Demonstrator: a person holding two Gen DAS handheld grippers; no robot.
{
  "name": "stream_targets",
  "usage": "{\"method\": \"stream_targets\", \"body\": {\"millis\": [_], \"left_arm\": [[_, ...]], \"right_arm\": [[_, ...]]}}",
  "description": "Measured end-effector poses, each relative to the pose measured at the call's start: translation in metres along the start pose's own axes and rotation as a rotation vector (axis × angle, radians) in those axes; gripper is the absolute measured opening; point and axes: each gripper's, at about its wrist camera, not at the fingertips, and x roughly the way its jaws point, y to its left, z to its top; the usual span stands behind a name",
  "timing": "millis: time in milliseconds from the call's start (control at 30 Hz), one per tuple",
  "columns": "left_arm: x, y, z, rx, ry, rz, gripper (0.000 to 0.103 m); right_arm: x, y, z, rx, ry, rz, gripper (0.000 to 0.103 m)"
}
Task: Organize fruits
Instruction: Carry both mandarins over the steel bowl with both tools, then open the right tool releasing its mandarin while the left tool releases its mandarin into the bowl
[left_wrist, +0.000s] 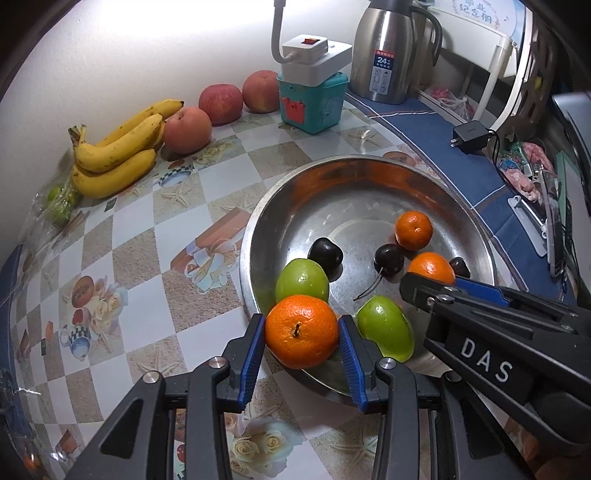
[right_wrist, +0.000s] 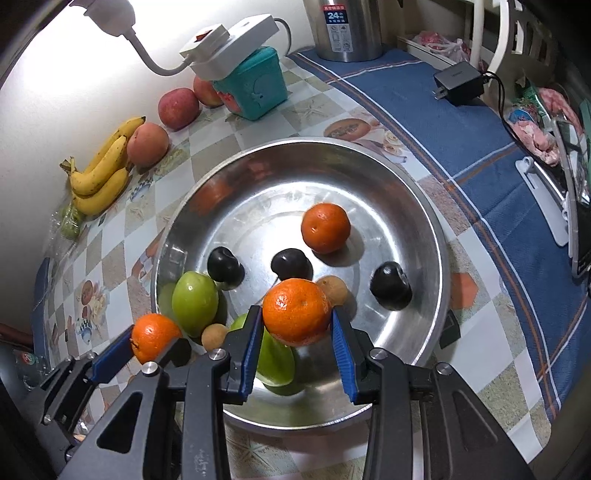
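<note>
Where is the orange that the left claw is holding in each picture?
Left wrist view: the orange sits low in the middle, pinched in the left claw.
Right wrist view: the same orange is at lower left.
Shared landmark: the metal bowl, also.

The left gripper (left_wrist: 301, 332) clamps its blue-padded fingers (left_wrist: 252, 350) on a round orange tangerine (left_wrist: 301, 330) at the near rim of a wide shiny steel basin (left_wrist: 280, 206). Inside the basin lie two green fruits (left_wrist: 302, 281), dark cherries (left_wrist: 325, 252) and another small tangerine (left_wrist: 413, 229), while the right gripper (left_wrist: 436, 282) reaches in from the right, closed on a third tangerine (left_wrist: 430, 266). On the chequered tablecloth (left_wrist: 129, 240) by the wall sit yellow bananas (left_wrist: 114, 155) and three red apples (left_wrist: 187, 129).
</note>
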Motion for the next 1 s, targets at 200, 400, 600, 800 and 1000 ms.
{"method": "stream_targets", "body": {"millis": [200,400,600,800,1000], "left_arm": [[0.005,-0.003,-0.001,0.011,0.012,0.006,0.043],[0.008,-0.003,-0.002,0.016,0.021,0.011,0.043],[0.008,-0.003,-0.001,0.016,0.021,0.012,0.043],[0.009,-0.004,-0.002,0.029,0.021,0.021,0.043],[0.009,-0.004,-0.002,0.03,0.022,0.021,0.043]], "right_arm": [[0.007,0.006,0.0,-0.01,0.017,0.028,0.039],[0.011,0.005,0.001,-0.006,0.027,0.025,0.039],[0.011,0.002,0.0,0.01,0.035,0.01,0.039],[0.013,0.002,-0.001,0.008,0.049,0.005,0.039],[0.012,0.001,-0.001,0.014,0.052,0.0,0.039]]}}
